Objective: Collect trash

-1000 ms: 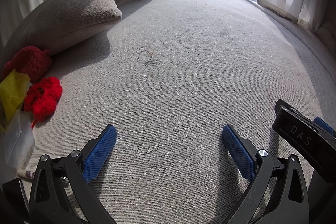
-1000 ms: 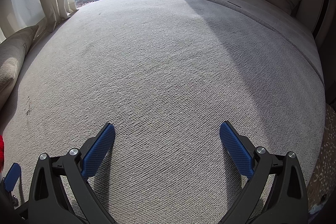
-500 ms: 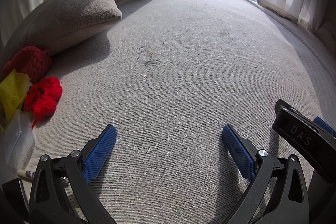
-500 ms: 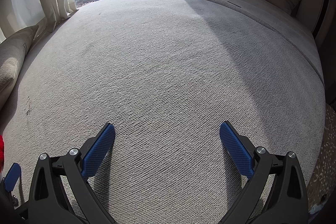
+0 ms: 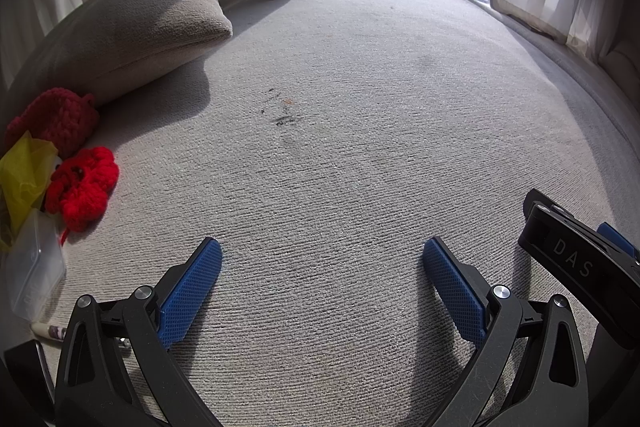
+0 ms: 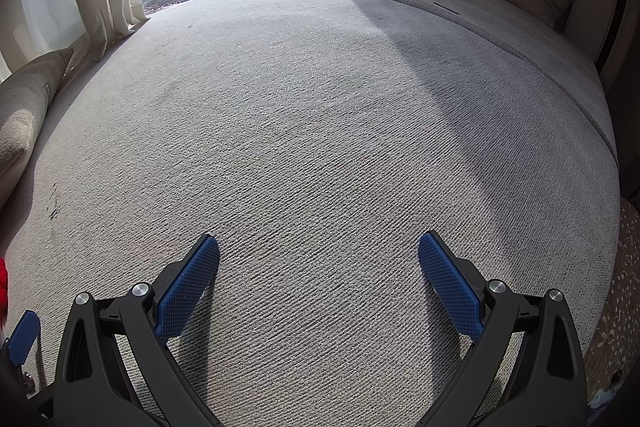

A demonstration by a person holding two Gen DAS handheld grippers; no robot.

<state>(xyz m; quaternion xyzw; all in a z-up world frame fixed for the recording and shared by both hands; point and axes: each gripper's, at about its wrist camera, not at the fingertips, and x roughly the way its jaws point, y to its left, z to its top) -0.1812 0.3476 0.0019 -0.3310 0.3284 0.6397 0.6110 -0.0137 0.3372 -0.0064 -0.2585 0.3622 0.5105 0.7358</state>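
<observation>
We hold both tools low over the grey carpeted platform [image 5: 340,167], the left hand-held gripper [image 5: 322,283] spread wide with nothing between its pads, and the right hand-held gripper [image 6: 319,277] likewise released and empty. The trash lies at the platform's left edge: a crumpled yellow wrapper [image 5: 22,171], a clear plastic box [image 5: 34,279] and what may be a small tube [image 5: 48,330], though it is half cut off. Red crochet pieces [image 5: 82,189] touch the wrapper, just below the pillow [image 5: 120,35]. We could snag yarn with the wrapper, since they overlap; the thin film may also slip from the pads.
</observation>
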